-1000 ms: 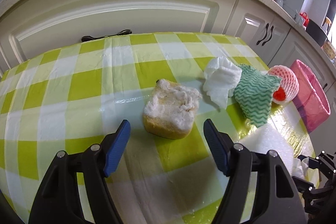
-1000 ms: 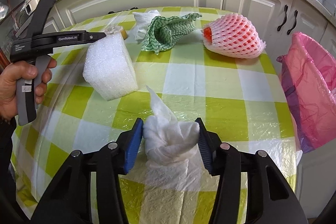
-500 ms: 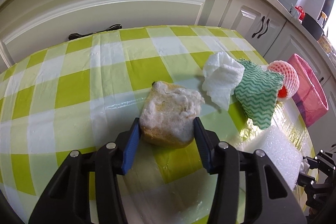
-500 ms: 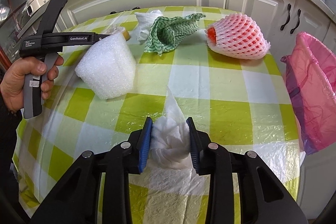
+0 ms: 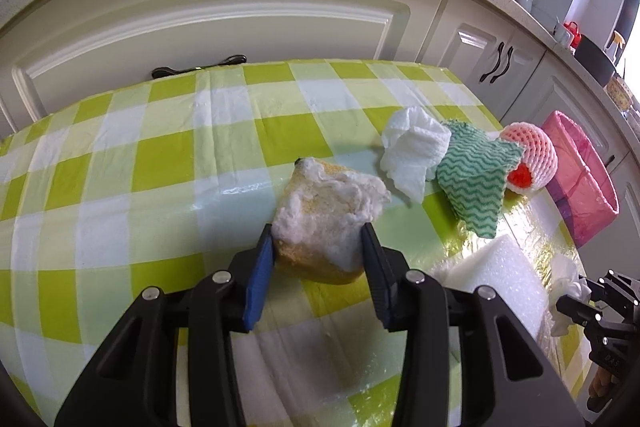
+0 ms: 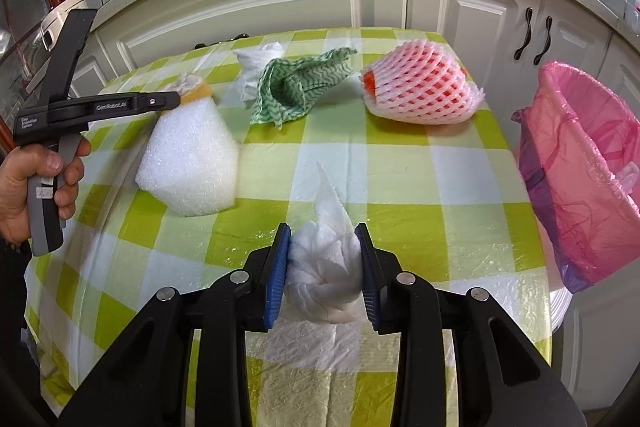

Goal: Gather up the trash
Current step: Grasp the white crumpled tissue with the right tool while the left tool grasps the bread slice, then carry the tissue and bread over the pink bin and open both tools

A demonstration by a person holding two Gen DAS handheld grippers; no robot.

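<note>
Your left gripper, lettered "GenRobot.ai", clamps the yellow sponge; your right gripper pinches the twisted paper towel, tail pointing up-frame

Yellow sponge, twisted tissue: both pinched, possibly lifted.

Two paper wads, one sponge, one foam block, one cloth, one netted fruit

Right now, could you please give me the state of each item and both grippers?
Left gripper: shut on sponge.
Sponge: gripped.
Right gripper: shut on tissue.
Tissue: twisted, gripped.
Foam block: on the table, free.
Green cloth: crumpled, free.
Netted fruit: on its side.
Bin: open, pink liner.
</note>
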